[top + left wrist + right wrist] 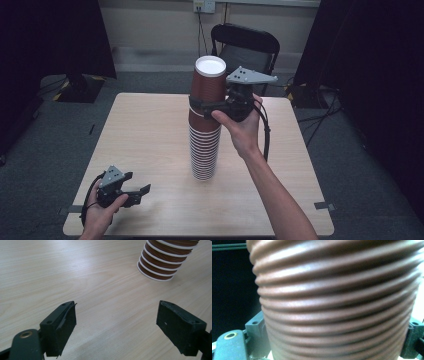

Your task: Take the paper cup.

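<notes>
- One tall stack of brown cups (204, 145) stands inverted mid-tabletop (145, 130); its rims are too many and too fine to count.
- My right tongs (202, 106) pinch one top cup (208, 82), held just above the stack and still nested over it.
- My left tongs (141, 192) rest spread and empty near the tabletop's front left corner.
- One black chair (248, 47) stands behind.
</notes>
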`<state>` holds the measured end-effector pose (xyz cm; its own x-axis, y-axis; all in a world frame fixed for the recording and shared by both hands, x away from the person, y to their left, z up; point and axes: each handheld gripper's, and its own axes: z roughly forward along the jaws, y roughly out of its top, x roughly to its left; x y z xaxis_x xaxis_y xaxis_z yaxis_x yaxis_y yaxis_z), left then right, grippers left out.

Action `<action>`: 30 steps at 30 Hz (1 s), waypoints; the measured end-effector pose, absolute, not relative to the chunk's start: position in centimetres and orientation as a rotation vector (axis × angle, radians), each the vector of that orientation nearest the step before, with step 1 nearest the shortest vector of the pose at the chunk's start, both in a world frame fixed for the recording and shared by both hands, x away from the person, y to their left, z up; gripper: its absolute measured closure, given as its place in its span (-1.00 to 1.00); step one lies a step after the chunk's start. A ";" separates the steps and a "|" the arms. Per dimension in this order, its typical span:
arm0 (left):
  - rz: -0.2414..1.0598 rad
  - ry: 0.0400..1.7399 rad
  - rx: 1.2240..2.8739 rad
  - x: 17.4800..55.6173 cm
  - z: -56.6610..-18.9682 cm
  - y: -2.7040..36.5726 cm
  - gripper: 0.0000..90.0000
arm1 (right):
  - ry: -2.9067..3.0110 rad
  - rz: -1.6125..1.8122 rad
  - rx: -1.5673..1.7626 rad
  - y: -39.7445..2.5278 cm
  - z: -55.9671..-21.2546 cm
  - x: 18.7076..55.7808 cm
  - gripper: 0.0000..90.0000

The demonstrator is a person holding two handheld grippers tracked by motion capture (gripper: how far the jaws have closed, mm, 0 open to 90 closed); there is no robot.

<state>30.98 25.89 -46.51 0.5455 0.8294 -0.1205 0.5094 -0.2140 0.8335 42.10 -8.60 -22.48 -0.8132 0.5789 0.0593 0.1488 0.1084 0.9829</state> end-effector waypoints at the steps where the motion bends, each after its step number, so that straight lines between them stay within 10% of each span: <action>1: 0.445 1.094 1.879 31.0 -46.5 25.9 -0.64 | 2.052 1.754 0.713 -8.6 -22.5 42.1 -0.76; 30: 0.458 1.089 1.885 31.0 -46.5 25.9 -0.64 | 1.945 1.816 0.711 -9.3 -18.4 41.5 -0.74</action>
<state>30.97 25.92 -46.52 0.5468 0.8303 -0.1081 0.5035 -0.2230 0.8347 41.52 -9.28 -18.38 -0.7977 0.6000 0.0612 0.1020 0.0343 0.9942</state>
